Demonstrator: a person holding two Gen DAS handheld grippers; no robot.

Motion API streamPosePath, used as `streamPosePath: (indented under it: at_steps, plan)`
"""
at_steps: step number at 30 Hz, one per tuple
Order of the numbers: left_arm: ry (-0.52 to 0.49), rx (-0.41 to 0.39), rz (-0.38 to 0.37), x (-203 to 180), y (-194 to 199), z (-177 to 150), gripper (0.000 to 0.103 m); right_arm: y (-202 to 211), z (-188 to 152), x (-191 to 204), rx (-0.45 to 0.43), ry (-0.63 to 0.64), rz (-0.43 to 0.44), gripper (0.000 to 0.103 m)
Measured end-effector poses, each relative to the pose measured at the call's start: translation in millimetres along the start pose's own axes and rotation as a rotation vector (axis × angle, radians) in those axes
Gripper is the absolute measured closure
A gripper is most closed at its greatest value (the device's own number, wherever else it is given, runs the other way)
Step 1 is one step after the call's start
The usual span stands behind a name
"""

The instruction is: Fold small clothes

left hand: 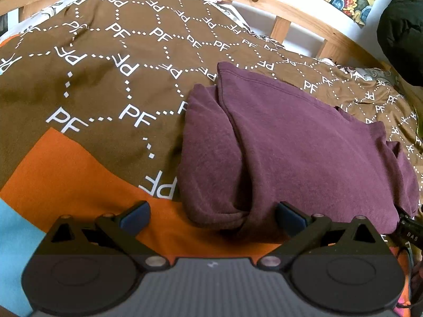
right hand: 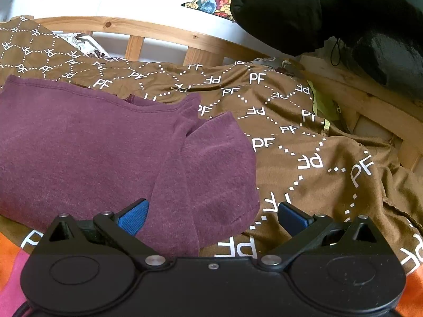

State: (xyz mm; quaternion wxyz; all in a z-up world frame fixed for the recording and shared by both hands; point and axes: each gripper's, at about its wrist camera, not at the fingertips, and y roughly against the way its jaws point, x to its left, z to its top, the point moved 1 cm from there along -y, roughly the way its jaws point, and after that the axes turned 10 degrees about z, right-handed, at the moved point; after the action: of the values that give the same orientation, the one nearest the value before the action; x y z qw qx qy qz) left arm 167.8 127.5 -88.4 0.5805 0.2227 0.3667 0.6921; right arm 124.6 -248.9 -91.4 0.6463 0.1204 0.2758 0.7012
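A small maroon knit garment [left hand: 290,148] lies partly folded on a brown bedspread [left hand: 105,74] printed with white "PF" letters. Its near left corner sits between the open jaws of my left gripper [left hand: 211,218], which hold nothing. In the right wrist view the same garment [right hand: 87,142] lies at the left, with a sleeve-like flap [right hand: 219,169] folded toward me. My right gripper [right hand: 211,218] is open, its jaws either side of that flap's near edge, holding nothing.
A wooden bed frame rail [left hand: 290,13] runs along the far side by a white wall. A black padded jacket [right hand: 343,13] hangs at the upper right. An orange and blue cover [left hand: 66,174] lies at the near left. A yellow-green cloth [right hand: 321,105] peeks out at the right.
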Motion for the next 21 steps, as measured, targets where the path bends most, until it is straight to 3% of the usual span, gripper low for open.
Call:
streamPosePath:
  at_steps: [3, 7, 15, 21]
  plan:
    - [-0.009, -0.004, -0.013, 2.1, 0.3, -1.0, 0.001, 3.1, 12.8, -2.3, 0.045, -0.025, -0.002, 0.001]
    - [-0.02, -0.01, -0.015, 1.9, 1.0, -2.1, 0.001, 21.0, 28.5, 6.0, -0.027, -0.069, -0.013, 0.001]
    - [0.066, -0.02, -0.054, 12.7, 4.8, -1.2, 0.001, 23.8, 56.6, 54.8, -0.09, 0.048, 0.175, 0.001]
    - [0.136, -0.025, -0.101, 23.6, 6.7, 0.8, 0.001, 12.5, 52.6, 87.1, -0.029, 0.124, 0.23, 0.001]
